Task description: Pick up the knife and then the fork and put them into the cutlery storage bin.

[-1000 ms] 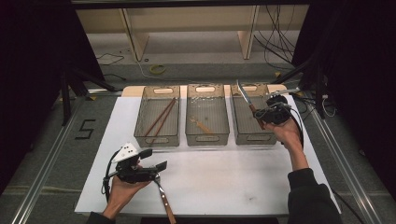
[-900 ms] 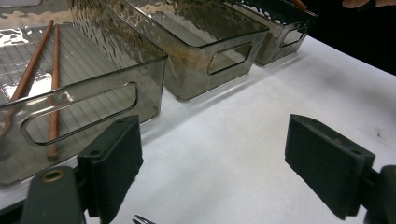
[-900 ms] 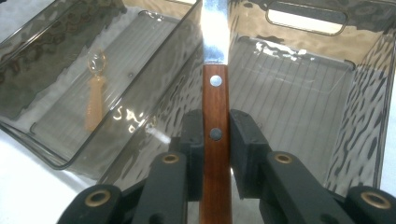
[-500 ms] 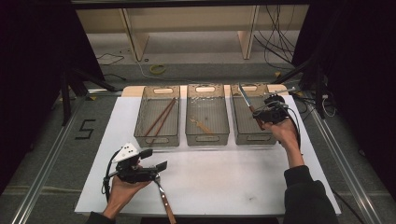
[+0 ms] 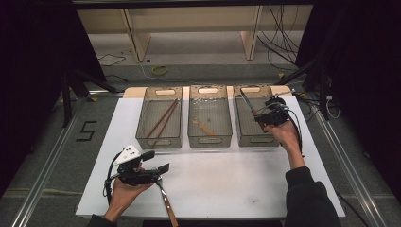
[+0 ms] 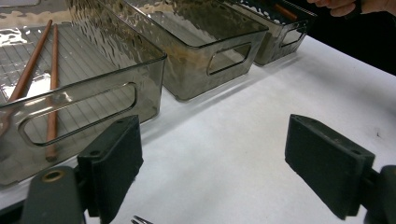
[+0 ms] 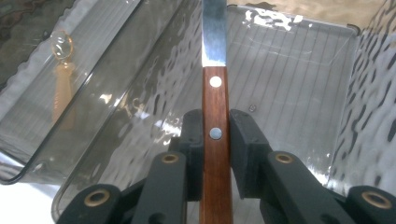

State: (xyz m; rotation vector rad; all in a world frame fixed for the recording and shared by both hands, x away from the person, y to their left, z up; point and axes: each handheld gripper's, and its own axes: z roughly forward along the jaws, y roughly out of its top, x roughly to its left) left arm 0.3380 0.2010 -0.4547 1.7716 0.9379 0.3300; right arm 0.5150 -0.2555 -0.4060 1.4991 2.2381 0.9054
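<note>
Right now the right gripper (image 5: pixel 263 116) is clamped on the wooden handle of a knife (image 7: pixel 215 112), its two pads pressed flat against either side of the handle just below the blade. Seen from above, the knife (image 5: pixel 248 102) hangs over the right bin (image 5: pixel 246 137), blade slanting up and toward the far left, handle end toward the hand. That bin looks bare inside as far as the right gripper view shows; the middle bin (image 5: pixel 210 140) holds a small pale utensil (image 5: pixel 204 126) and the left bin (image 5: pixel 158 141) holds a pair of chopsticks (image 5: pixel 161 119).

The step in hand seems to be laying the knife into the right bin. To do it well, I would tilt the blade down so the knife runs along the length of the bin, lower it until it rests near the ribbed floor, and only then let the jaws part; dropping it from this height risks a clatter or a bounce against the wall. Keeping the blade clear of the rim matters too.

Meanwhile the left gripper (image 6: pixel 219 168) waits with its jaws wide apart and nothing between them, low over the white table (image 5: pixel 236 179) at the near left, next to another wooden-handled utensil (image 5: pixel 166 203) lying there
</note>
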